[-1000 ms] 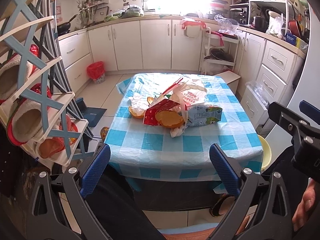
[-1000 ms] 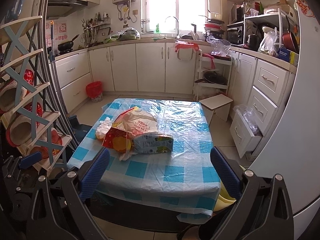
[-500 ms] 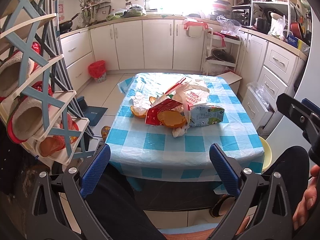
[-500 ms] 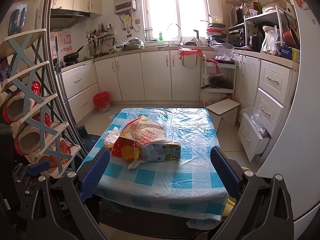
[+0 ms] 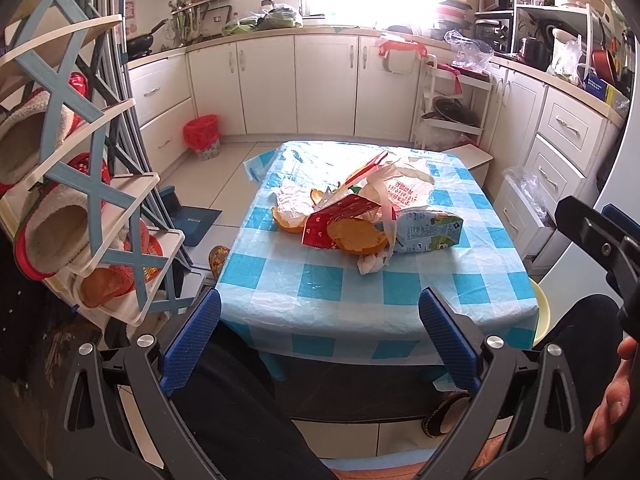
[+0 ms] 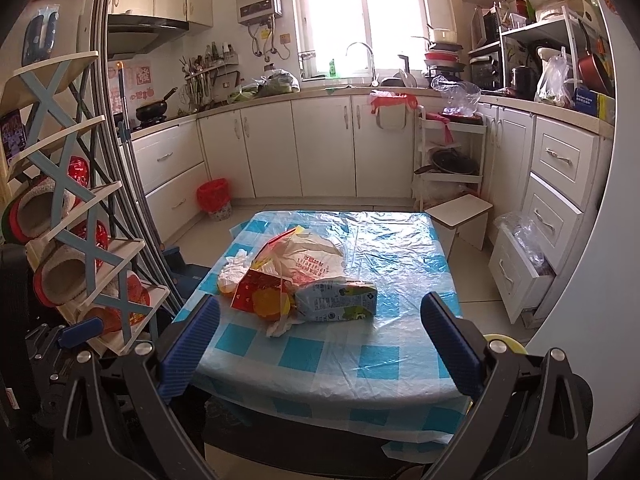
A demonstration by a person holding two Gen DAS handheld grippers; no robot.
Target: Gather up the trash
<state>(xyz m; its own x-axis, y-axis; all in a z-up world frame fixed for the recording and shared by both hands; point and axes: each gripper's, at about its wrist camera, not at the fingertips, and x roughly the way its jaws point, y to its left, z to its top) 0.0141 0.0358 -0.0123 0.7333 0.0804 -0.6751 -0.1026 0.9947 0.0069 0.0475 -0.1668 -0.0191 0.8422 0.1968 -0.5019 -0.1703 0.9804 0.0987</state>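
Both claws, left claw [image 5: 318, 330] and right claw [image 6: 320, 334], hang spread and empty short of the surface [image 6: 372, 344], with the trash heap [image 6: 298, 284] ahead of them mid-surface, left of center, carton [image 6: 338, 300] lying crosswise, neither claw clearly nearer.

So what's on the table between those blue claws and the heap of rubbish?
Nothing: in both wrist views, only bare checked tablecloth separates the open right gripper from the trash pile.

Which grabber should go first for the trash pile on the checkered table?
Probably the left gripper: the red carton and orange peel lie straight ahead between its open jaws. For the open right gripper, the pile sits off-centre.
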